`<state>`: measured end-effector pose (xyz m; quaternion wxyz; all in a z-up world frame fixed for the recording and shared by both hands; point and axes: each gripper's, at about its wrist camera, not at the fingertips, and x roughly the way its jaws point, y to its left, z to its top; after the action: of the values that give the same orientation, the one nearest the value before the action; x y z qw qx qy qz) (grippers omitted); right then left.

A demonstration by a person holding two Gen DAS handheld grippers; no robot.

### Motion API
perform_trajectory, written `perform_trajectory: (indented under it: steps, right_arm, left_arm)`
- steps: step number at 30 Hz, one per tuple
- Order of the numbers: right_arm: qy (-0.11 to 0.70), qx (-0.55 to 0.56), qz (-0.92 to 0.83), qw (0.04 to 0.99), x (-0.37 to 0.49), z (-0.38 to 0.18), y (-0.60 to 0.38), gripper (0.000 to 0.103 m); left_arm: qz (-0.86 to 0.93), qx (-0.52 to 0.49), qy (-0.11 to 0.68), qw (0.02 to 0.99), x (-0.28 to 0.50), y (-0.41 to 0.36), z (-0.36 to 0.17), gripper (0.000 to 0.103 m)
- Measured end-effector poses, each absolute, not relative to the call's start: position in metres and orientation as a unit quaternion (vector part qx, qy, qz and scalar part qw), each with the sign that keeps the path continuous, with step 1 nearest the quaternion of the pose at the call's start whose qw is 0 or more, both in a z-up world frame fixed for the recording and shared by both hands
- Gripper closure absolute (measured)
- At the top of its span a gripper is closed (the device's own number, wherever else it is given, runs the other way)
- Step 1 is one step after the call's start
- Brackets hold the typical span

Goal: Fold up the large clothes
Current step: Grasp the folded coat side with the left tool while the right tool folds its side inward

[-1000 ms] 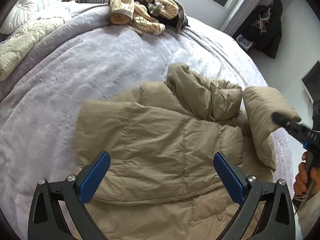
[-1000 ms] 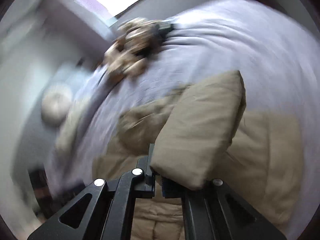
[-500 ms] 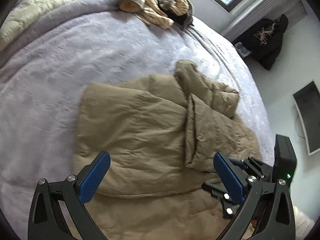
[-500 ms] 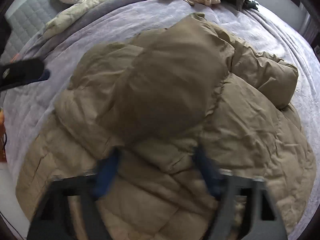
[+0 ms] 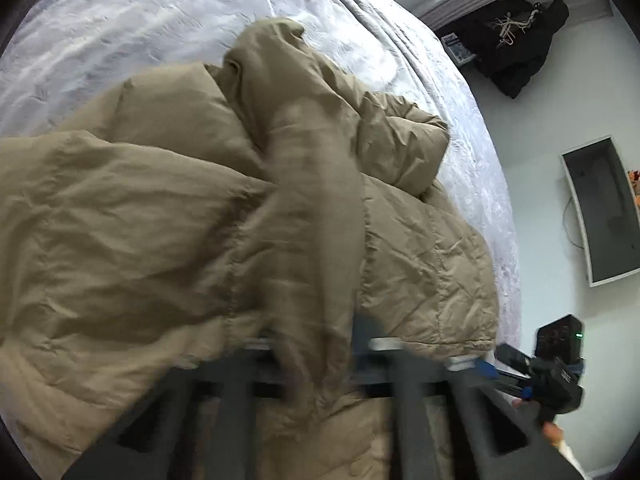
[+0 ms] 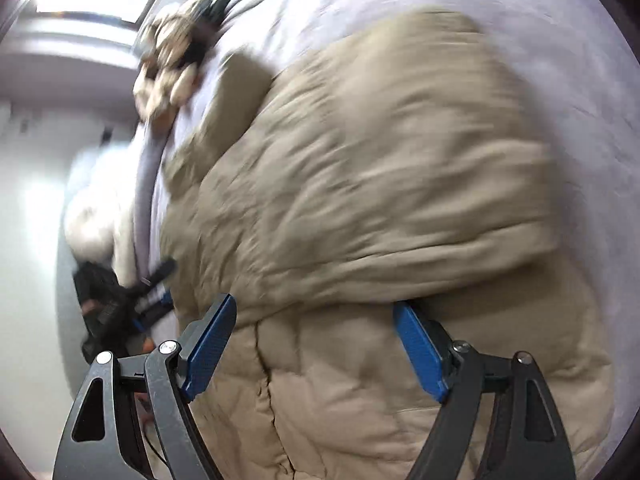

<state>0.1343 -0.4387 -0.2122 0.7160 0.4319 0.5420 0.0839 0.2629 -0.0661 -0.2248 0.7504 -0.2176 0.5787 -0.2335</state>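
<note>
A tan puffer jacket [image 5: 160, 220] lies spread on the lavender bed [image 5: 120, 20]; it also fills the right wrist view [image 6: 380, 200]. My left gripper [image 5: 316, 356] is blurred at the bottom, its jaws drawn close together around a tan sleeve [image 5: 312, 220] that runs up between them. My right gripper [image 6: 316, 344] is open, its blue pads [image 6: 208, 344] apart just above the jacket's front, holding nothing. The right gripper also shows at the lower right of the left wrist view [image 5: 536, 372].
A pile of striped cream clothes [image 6: 172, 60] lies at the far end of the bed. A black coat [image 5: 516, 36] hangs by the wall. A dark monitor [image 5: 600, 208] stands to the right. The bed edge [image 5: 500, 200] runs beside the jacket.
My right gripper let go of the sleeve, opened and pulled back. My left gripper moved in low over the jacket and closed from wide open onto the folded sleeve.
</note>
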Motion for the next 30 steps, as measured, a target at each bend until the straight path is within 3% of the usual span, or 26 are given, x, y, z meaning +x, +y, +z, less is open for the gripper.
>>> perform_trajectory:
  steps: [5, 10, 11, 14, 17, 24, 28, 30]
  right_arm:
    - [0.510, 0.476, 0.071, 0.713, 0.135, -0.219, -0.460, 0.020]
    - [0.497, 0.450, 0.055, 0.740, 0.158, -0.223, -0.466, 0.020]
    - [0.501, 0.452, 0.043, 0.736, 0.162, -0.229, -0.468, 0.024]
    - [0.515, 0.463, 0.004, 0.721, 0.166, -0.250, -0.475, 0.059]
    - [0.501, 0.493, 0.013, 0.711, 0.163, -0.260, -0.482, 0.064]
    - [0.497, 0.491, 0.017, 0.715, 0.158, -0.253, -0.483, 0.062]
    - [0.505, 0.464, 0.025, 0.728, 0.149, -0.243, -0.480, 0.058]
    - [0.515, 0.445, 0.030, 0.732, 0.146, -0.236, -0.472, 0.051]
  left_arm:
    - [-0.211, -0.206, 0.553, 0.779, 0.234, -0.042, -0.211, 0.090]
    - [-0.192, -0.188, 0.576, 0.772, 0.222, -0.032, -0.236, 0.090]
    - [-0.190, -0.183, 0.576, 0.774, 0.223, -0.032, -0.237, 0.090]
    - [-0.177, -0.170, 0.571, 0.783, 0.226, -0.029, -0.231, 0.089]
    - [-0.157, -0.147, 0.567, 0.795, 0.224, -0.016, -0.217, 0.089]
    - [-0.118, -0.140, 0.540, 0.822, 0.217, 0.026, -0.177, 0.089]
    - [-0.155, -0.126, 0.529, 0.825, 0.223, -0.012, -0.173, 0.089]
    - [-0.146, -0.099, 0.527, 0.832, 0.233, -0.043, -0.185, 0.089]
